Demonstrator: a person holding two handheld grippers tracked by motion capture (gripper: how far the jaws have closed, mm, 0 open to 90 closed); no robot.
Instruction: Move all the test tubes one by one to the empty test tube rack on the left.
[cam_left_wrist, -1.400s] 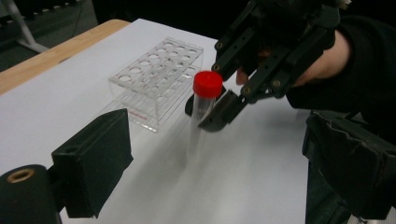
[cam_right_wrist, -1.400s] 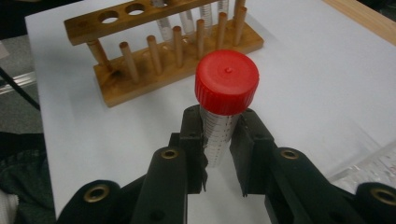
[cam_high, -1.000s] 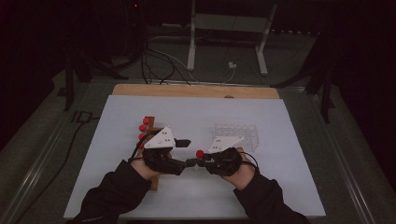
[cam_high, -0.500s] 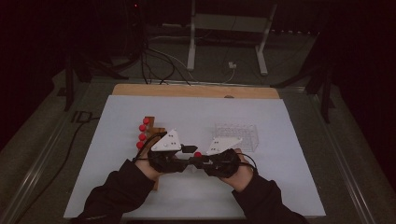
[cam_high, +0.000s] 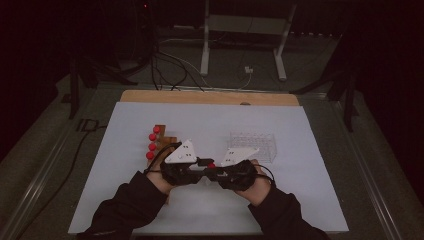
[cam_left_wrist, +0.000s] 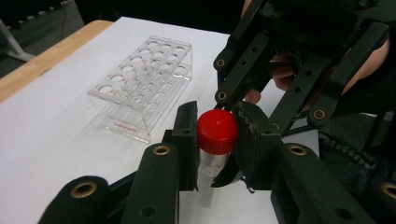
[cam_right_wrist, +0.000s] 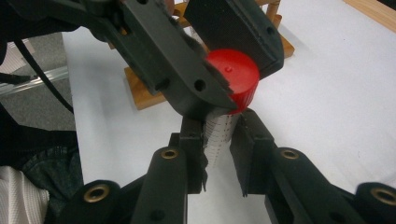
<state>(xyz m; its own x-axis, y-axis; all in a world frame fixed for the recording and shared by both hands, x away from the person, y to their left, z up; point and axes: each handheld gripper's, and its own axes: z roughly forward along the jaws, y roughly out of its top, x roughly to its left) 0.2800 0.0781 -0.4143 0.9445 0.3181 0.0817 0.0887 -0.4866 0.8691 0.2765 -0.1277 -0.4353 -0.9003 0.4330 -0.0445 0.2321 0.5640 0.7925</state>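
— What have the two tongs got right now?

— One small clear plastic tube with a red screw cap (cam_left_wrist: 216, 131), held between them above the white table sheet (cam_high: 300, 200). My left gripper (cam_left_wrist: 215, 140) has just been closing, and its black jaws now press on the red cap from both sides. My right gripper (cam_right_wrist: 219, 140) is clamped on the tube's clear graduated body below the cap, jaws narrow around it.

— So where does the tube sit on the table?

— In the high view it is at the near middle of the sheet, off the surface, with the two grippers meeting nose to nose around it. The tube stands roughly upright, cap on top.

— What is near it?

— Behind my right hand (cam_high: 257, 182) stands a clear acrylic tube rack (cam_high: 252, 145) with rows of round holes. Behind my left hand (cam_high: 160, 180) is a wooden rack (cam_high: 162, 137) carrying more red-capped tubes (cam_high: 151, 146) in a line. Both racks are apart from the held tube.
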